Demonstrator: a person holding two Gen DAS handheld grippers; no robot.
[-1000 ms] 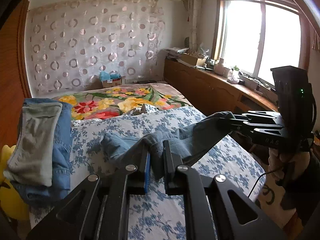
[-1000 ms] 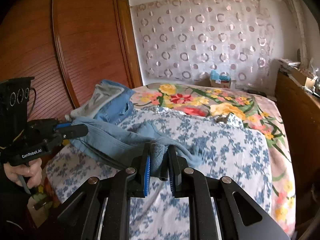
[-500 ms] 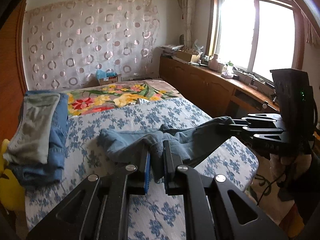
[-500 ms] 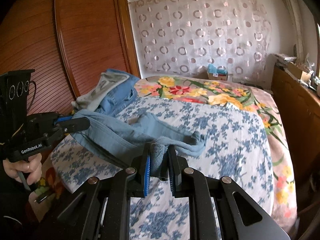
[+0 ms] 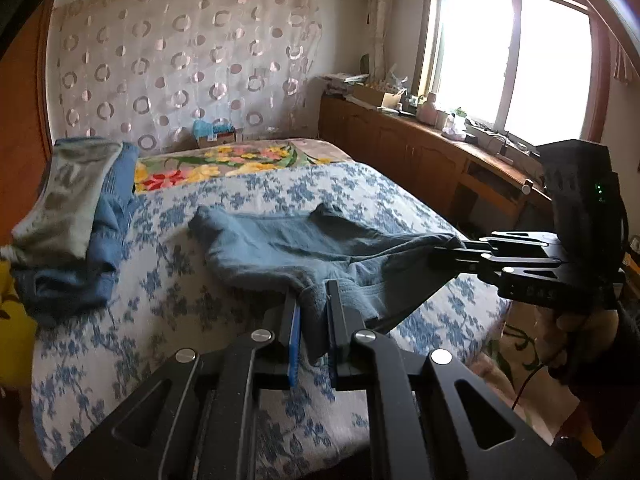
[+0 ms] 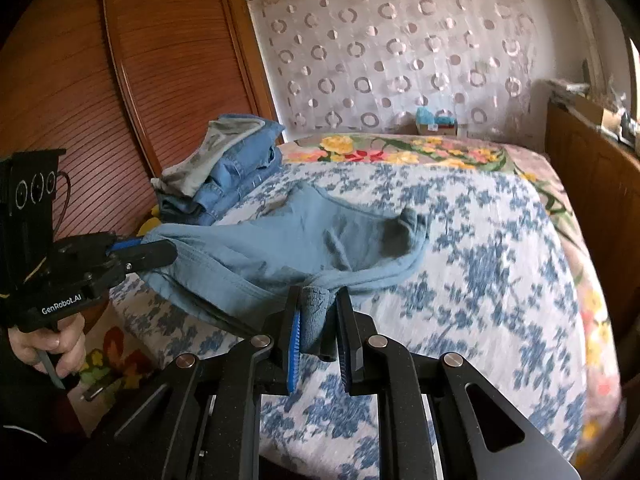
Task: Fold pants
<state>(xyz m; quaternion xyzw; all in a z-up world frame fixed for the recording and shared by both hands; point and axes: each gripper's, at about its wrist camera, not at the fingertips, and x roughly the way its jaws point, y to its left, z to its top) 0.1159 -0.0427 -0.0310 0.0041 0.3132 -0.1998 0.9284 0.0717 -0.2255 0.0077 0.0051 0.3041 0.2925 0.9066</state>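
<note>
Folded stack (image 5: 68,216): grey garment on top of blue denim ones, at the bed's left edge.
Left gripper (image 5: 312,320): pinching a bunched edge of the pants.
Pants (image 5: 304,248): blue-grey, far part lying on the blue-flowered bedcover (image 5: 168,288), near edge stretched between both grippers.
Right gripper (image 6: 318,320): clamped on another bunch of the pants' near edge.
Window (image 5: 516,60): bright, at the right above a wooden cabinet.

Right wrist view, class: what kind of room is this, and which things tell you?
Most likely a home bedroom: a bed under a blue floral cover, a wooden wardrobe beside it, and folded clothes stacked on the bed.
</note>
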